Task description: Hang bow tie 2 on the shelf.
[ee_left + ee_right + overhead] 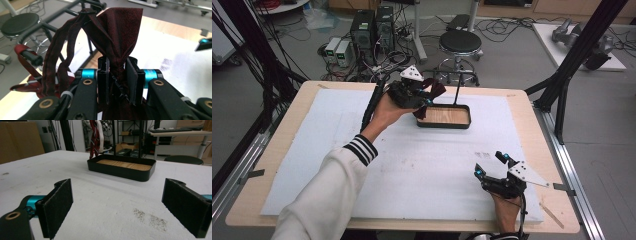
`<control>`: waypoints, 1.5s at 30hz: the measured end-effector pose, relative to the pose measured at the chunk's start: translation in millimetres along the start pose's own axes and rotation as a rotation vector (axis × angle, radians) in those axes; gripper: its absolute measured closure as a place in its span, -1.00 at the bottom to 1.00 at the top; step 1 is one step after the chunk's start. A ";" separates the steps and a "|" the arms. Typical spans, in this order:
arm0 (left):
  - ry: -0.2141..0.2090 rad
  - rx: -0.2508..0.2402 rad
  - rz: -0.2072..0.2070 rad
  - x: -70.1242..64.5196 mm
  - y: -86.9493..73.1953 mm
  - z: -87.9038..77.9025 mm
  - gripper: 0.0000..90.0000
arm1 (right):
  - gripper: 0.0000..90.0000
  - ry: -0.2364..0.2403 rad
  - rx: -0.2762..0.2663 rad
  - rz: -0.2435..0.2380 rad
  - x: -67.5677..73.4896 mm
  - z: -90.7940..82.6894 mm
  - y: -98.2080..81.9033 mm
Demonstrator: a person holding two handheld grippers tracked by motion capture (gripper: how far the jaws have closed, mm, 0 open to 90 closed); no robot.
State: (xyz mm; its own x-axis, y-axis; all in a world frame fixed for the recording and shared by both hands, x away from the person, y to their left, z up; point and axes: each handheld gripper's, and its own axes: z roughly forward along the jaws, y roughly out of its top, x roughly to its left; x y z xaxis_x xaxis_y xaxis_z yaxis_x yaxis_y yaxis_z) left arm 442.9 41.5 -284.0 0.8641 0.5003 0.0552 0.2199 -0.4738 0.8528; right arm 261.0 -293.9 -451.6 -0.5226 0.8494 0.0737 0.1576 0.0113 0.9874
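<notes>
Left gripper [424, 97], held above the far part of the table [247, 200] at the near-left corner of the black tray [444, 124], clamps a dark red necktie [117, 37] between its pads. In the left gripper view the cloth is pinched into a narrow waist between the jaws, fans upward above them, and a narrow band of it loops off to the left; the rest hangs below the jaws. A red striped tie [27, 75] hangs on a black stand behind. Right gripper [492, 165], resting low on the white mat [422, 170] at the near right, stands wide apart with nothing between its pads [58, 205], well apart from the tray.
</notes>
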 end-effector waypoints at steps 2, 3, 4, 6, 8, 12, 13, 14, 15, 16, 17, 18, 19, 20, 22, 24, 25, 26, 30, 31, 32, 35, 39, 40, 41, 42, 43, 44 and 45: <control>0.006 -0.001 -0.004 1.9 0.3 2.1 0.63 | -0.80 0.000 0.001 0.002 -0.1 0.1 0.0; 0.006 -0.003 -0.009 2.8 0.0 3.4 0.63 | -0.80 0.000 0.001 0.002 -0.1 0.1 0.0; 0.009 -0.004 -0.008 3.7 0.0 4.4 0.63 | -0.80 0.000 0.002 0.003 -0.1 0.1 0.1; 0.014 -0.014 -0.014 4.8 -0.1 6.6 0.63 | -0.80 -0.002 0.002 0.000 0.0 0.2 0.1; 0.021 -0.021 -0.012 5.6 -0.3 9.4 0.63 | -0.80 -0.002 0.005 0.004 0.7 -0.1 0.0; 0.047 -0.037 -0.010 8.7 -0.2 16.1 0.63 | -0.80 -0.002 0.005 0.005 0.7 -0.1 0.0; 0.050 -0.042 -0.012 9.1 -0.2 17.0 0.63 | -0.80 -0.002 0.006 0.003 0.8 -0.1 0.0; 0.051 -0.045 -0.018 9.8 0.1 19.0 0.63 | -0.80 -0.003 0.006 0.003 0.8 -0.1 0.0; 0.052 -0.044 -0.018 10.0 0.4 20.3 0.64 | -0.80 -0.003 0.006 0.001 0.8 0.0 0.0; 0.056 -0.046 -0.019 10.1 0.9 22.9 0.63 | -0.80 -0.003 0.006 0.001 0.8 0.0 0.0; 0.057 -0.044 -0.019 10.5 1.1 24.6 0.64 | -0.80 -0.003 0.006 0.002 0.8 -0.1 0.0; 0.061 -0.047 -0.018 11.1 1.4 26.1 0.64 | -0.80 -0.003 0.006 0.002 0.8 -0.1 0.0; 0.066 -0.051 -0.021 11.6 1.5 27.1 0.64 | -0.80 -0.002 0.006 0.003 0.7 -0.1 0.0; 0.072 -0.060 -0.034 12.3 1.4 28.9 0.64 | -0.80 -0.003 0.007 0.004 0.8 -0.2 0.0; 0.071 -0.063 -0.039 13.1 1.1 30.6 0.64 | -0.80 -0.002 0.006 0.002 0.7 -0.1 0.0; 0.076 -0.058 -0.037 13.8 0.6 31.7 0.64 | -0.80 -0.002 0.006 0.008 0.9 0.0 0.0; 0.079 -0.059 -0.038 14.1 0.4 32.2 0.64 | -0.80 -0.001 0.007 0.006 0.6 -0.1 0.0; 0.077 -0.060 -0.040 14.9 0.2 32.7 0.64 | -0.80 -0.002 0.004 0.002 0.2 0.1 0.1; 0.077 -0.072 -0.057 16.3 -0.1 34.6 0.64 | -0.80 -0.001 0.007 0.007 0.6 -0.1 0.0; 0.080 -0.070 -0.056 16.6 -0.1 35.0 0.64 | -0.80 -0.003 0.004 0.003 0.2 0.1 0.0; 0.081 -0.070 -0.061 16.7 -0.3 36.2 0.64 | -0.80 -0.003 0.003 0.002 0.1 0.1 0.0; 0.080 -0.067 -0.065 16.1 -0.2 39.0 0.63 | -0.80 -0.003 0.004 0.002 0.2 0.1 0.1; 0.087 -0.059 -0.069 15.4 -0.2 44.0 0.63 | -0.80 -0.002 0.006 0.006 0.6 -0.1 0.0; 0.086 -0.057 -0.073 15.7 -0.5 45.3 0.64 | -0.80 -0.002 0.005 0.005 0.5 -0.1 0.0; 0.088 -0.057 -0.077 15.7 -0.8 46.3 0.63 | -0.80 -0.002 0.005 0.004 0.5 0.0 0.0; 0.089 -0.048 -0.074 16.4 -1.2 46.8 0.64 | -0.80 -0.003 0.007 0.001 0.3 -0.2 0.1; 0.089 -0.051 -0.081 16.7 -1.8 48.1 0.63 | -0.80 -0.003 0.005 -0.002 0.1 -0.1 0.1; 0.090 -0.051 -0.085 17.0 -2.3 49.0 0.63 | -0.80 -0.003 0.005 0.000 0.1 0.0 0.1; 0.093 -0.044 -0.081 17.8 -2.6 49.3 0.64 | -0.80 -0.004 0.004 -0.001 -0.1 0.0 0.1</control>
State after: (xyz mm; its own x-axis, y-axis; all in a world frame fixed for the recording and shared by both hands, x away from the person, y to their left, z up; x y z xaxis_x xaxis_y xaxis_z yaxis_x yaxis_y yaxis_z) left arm 480.0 16.0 -310.8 0.7982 0.6016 0.0312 0.2657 -0.3981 0.8780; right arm 261.0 -294.0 -451.5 -0.5195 0.8514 0.0722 0.1607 0.0144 0.9869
